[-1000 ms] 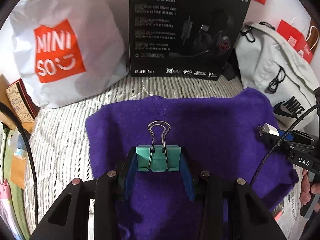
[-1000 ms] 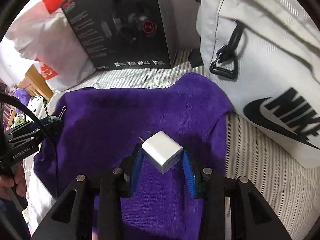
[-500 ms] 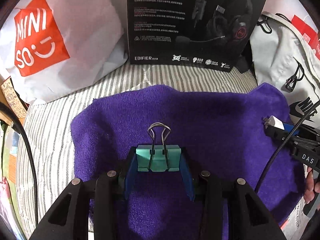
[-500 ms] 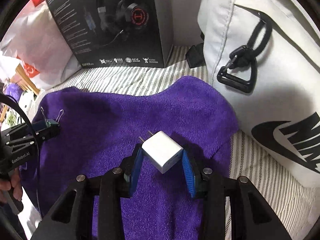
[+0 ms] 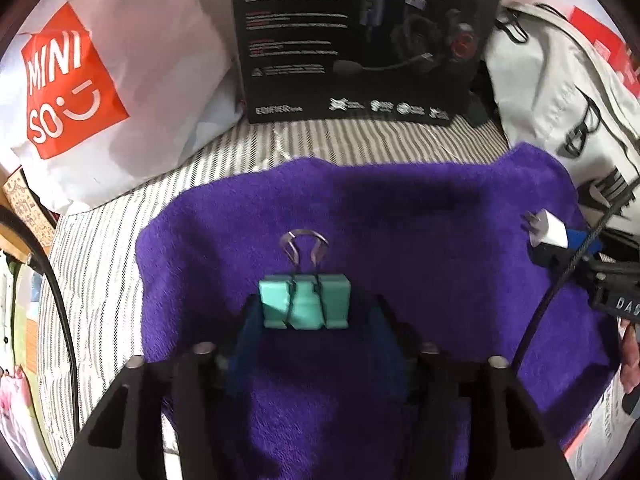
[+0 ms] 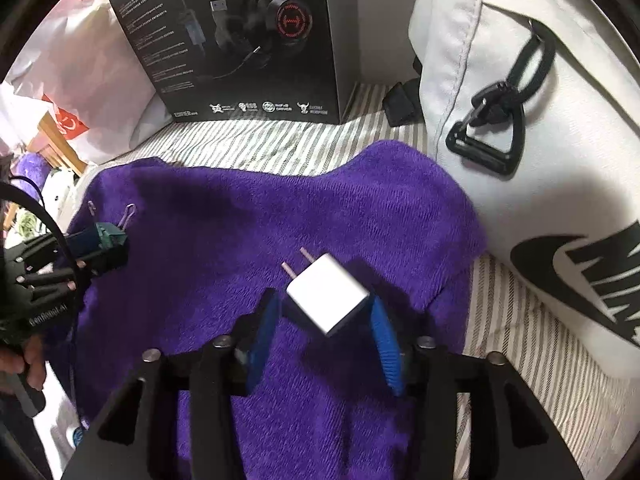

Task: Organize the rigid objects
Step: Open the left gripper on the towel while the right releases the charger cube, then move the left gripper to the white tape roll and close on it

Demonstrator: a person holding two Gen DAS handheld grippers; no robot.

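Hovering over a purple towel (image 5: 400,240) spread on a striped bed (image 5: 100,264), we bring both tools down side by side. Our left hand-held gripper (image 5: 306,320) frames a teal binder clip (image 5: 305,300) whose wire handles point away from the camera; its jaws have just been opening, and a gap shows on either side of the clip, which lies on the towel between the blue pads, released. In the right wrist view the same clip (image 6: 112,236) sits at the towel's left edge by the left tool's tips.

Our right hand-held gripper (image 6: 326,316) straddles a white charger plug (image 6: 328,300), its two metal prongs aimed up and to the left. These jaws too have just been opening: the blue pads (image 6: 264,328) stand clear of the cube's faces, so the plug is let go, tilted on the towel between them. From the left wrist view the plug (image 5: 550,234) shows near the towel's right edge.

Behind the towel a black headset box (image 6: 240,40) stands upright against the wall. A white Miniso shopping bag (image 5: 104,80) leans to its left; a pale grey Nike backpack (image 6: 540,120) rests to its right, touching the towel's corner.
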